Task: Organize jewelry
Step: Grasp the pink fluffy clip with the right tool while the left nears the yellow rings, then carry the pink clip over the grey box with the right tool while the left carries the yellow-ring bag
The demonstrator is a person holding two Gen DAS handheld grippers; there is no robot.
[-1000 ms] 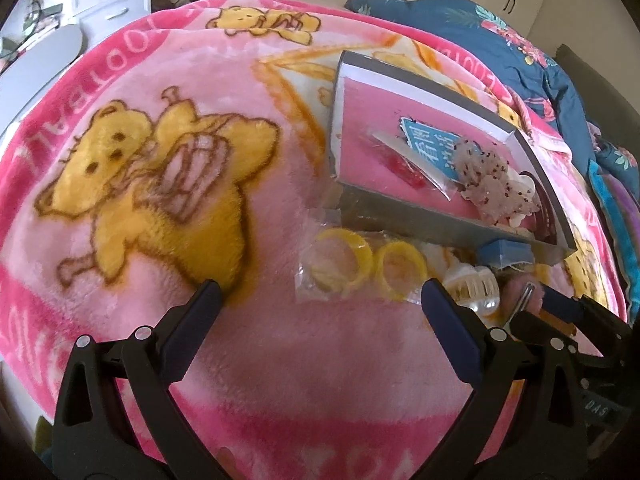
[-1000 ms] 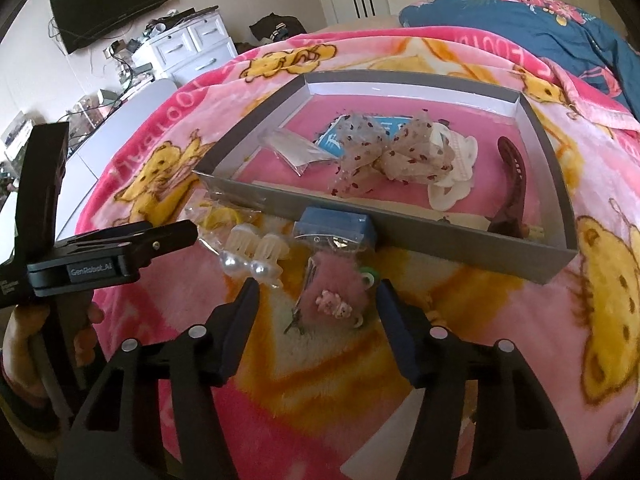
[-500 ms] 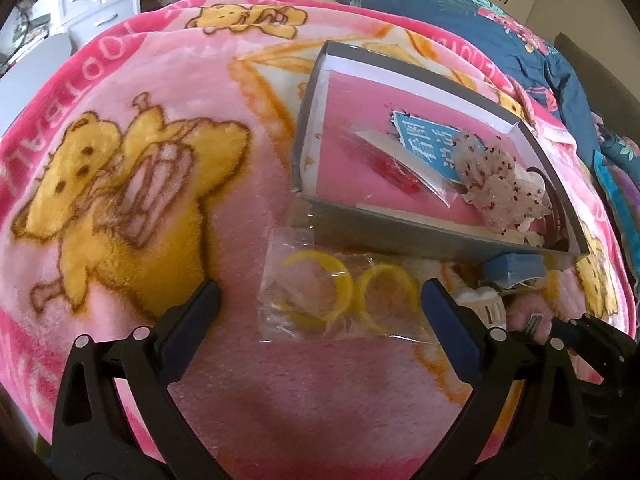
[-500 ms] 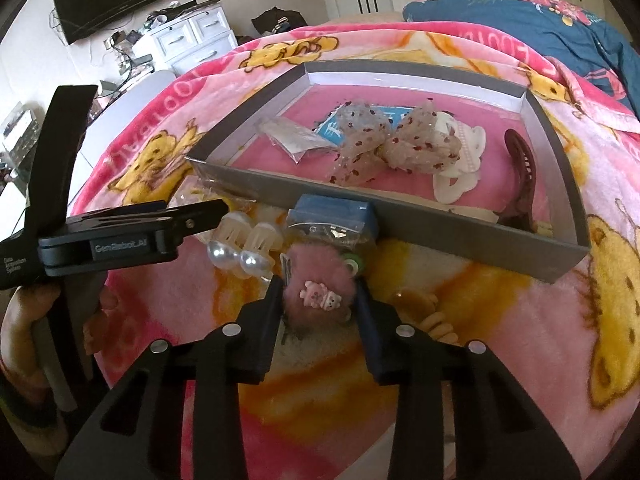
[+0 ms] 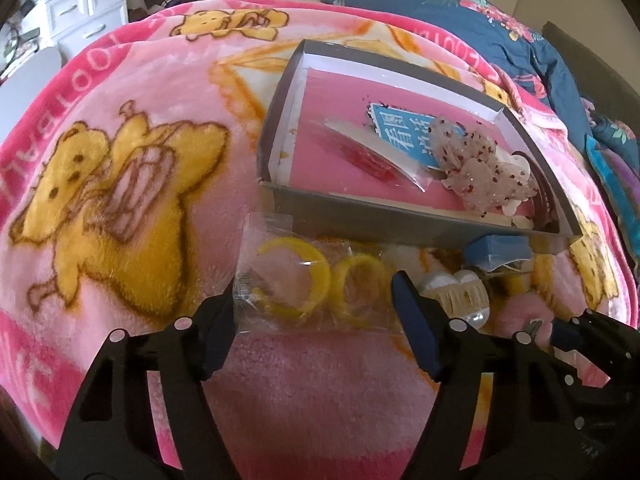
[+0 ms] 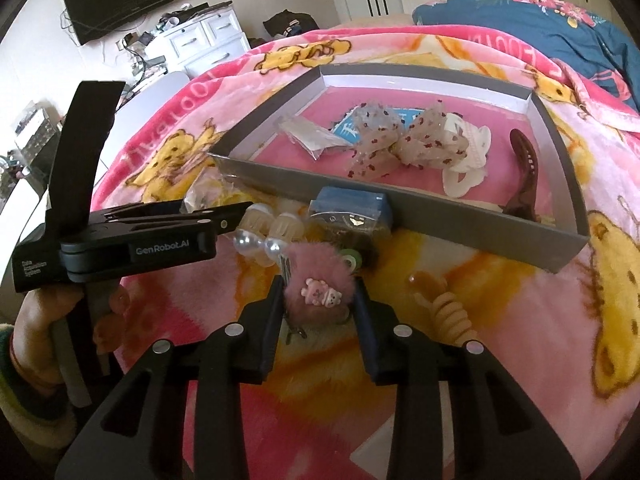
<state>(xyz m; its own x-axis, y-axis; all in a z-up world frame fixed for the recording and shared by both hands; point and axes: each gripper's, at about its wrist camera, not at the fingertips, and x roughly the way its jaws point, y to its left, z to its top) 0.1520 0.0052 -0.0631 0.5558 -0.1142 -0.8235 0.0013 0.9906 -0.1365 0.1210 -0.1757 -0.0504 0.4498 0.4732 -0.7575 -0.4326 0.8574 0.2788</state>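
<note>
A grey tray [image 5: 352, 220] [image 6: 460, 220] with a pink floor lies on the blanket and holds a sheer bow [image 6: 400, 146], a blue card, a clear packet, a white clip and a brown clip [image 6: 528, 164]. My left gripper [image 5: 312, 300] is open, its fingers on either side of a clear bag with yellow rings [image 5: 308, 284]. My right gripper [image 6: 318, 298] is shut on a pink fluffy hair clip [image 6: 320, 284]. Pearl clips [image 6: 260, 236] and a blue packet [image 6: 352, 208] lie before the tray.
A pink bear blanket [image 5: 120, 184] covers the bed. A beige spiral hair tie [image 6: 448, 312] lies right of the pink clip. A blue floral quilt [image 5: 520, 20] lies at the back right. White drawers [image 6: 208, 40] and a TV stand behind.
My right gripper moved forward and closed on the pink fluffy clip. My left gripper advanced and narrowed around the bag of yellow rings.
</note>
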